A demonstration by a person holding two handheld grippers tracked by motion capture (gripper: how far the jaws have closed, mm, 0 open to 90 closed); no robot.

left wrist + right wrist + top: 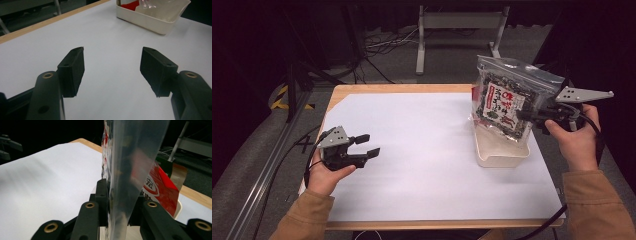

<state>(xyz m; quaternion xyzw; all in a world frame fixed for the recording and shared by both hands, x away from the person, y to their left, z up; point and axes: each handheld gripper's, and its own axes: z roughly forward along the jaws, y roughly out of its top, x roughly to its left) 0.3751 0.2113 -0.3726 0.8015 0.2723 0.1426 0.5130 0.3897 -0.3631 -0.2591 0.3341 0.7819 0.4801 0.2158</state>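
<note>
R gripper (532,116) jaws clamp bag (504,102) upright, just above tray (502,155); L gripper (362,146) open, empty, well apart.

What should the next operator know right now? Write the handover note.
Right gripper: shut on the snack bag, holding it upright, its lower end in the white tray.
Left gripper: open, holding nothing, over the white paper at the table's left.
Done: bag gripped and brought to the tray.
Left: probably lower the bag fully into the tray and release it.
</note>
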